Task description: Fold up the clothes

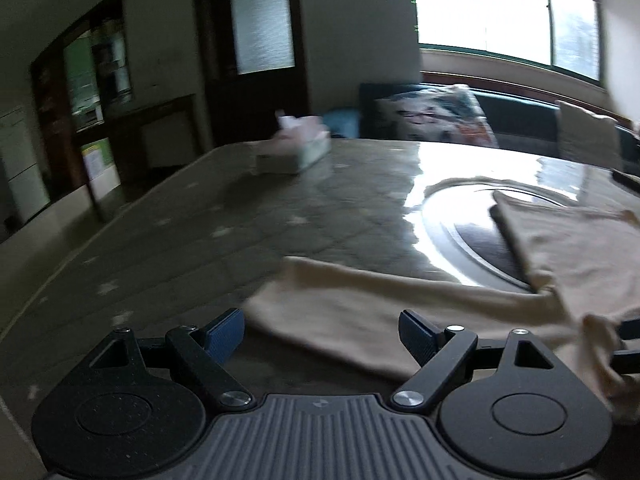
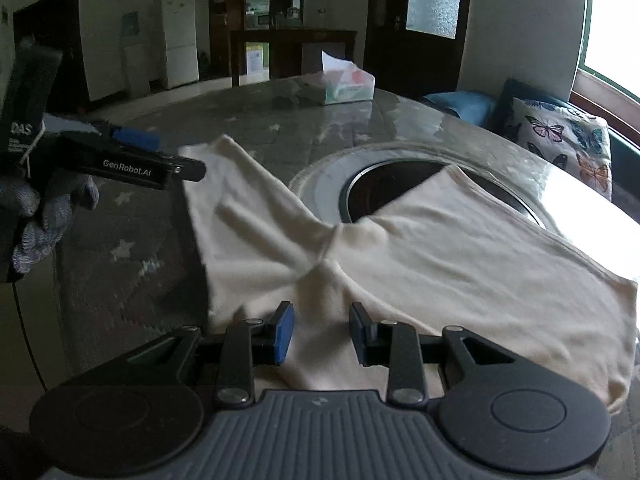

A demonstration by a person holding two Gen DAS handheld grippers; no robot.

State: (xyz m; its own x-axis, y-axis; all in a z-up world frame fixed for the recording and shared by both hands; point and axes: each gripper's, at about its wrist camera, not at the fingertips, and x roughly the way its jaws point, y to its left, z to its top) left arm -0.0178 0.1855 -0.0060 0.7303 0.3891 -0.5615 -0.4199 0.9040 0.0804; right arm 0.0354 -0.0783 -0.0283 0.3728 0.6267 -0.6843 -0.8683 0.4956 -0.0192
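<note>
A cream garment (image 2: 460, 256) lies spread on the round table (image 2: 256, 128), partly over the table's central hole (image 2: 384, 184). One sleeve (image 1: 384, 312) stretches out to the left. My left gripper (image 1: 320, 328) hangs wide open just above that sleeve's end, with nothing between its pads. In the right wrist view a gloved hand (image 2: 44, 216) holds the left gripper (image 2: 168, 156) at the sleeve's far tip. My right gripper (image 2: 320, 334) stands partly open over a bunched ridge of the cloth; its blue pads (image 2: 283, 332) do not press on the cloth.
A tissue box (image 2: 344, 88) stands at the table's far side. A sofa with a butterfly cushion (image 2: 560, 144) sits behind the table under a bright window (image 1: 500, 16). A star-patterned cloth (image 1: 224, 232) covers the table top.
</note>
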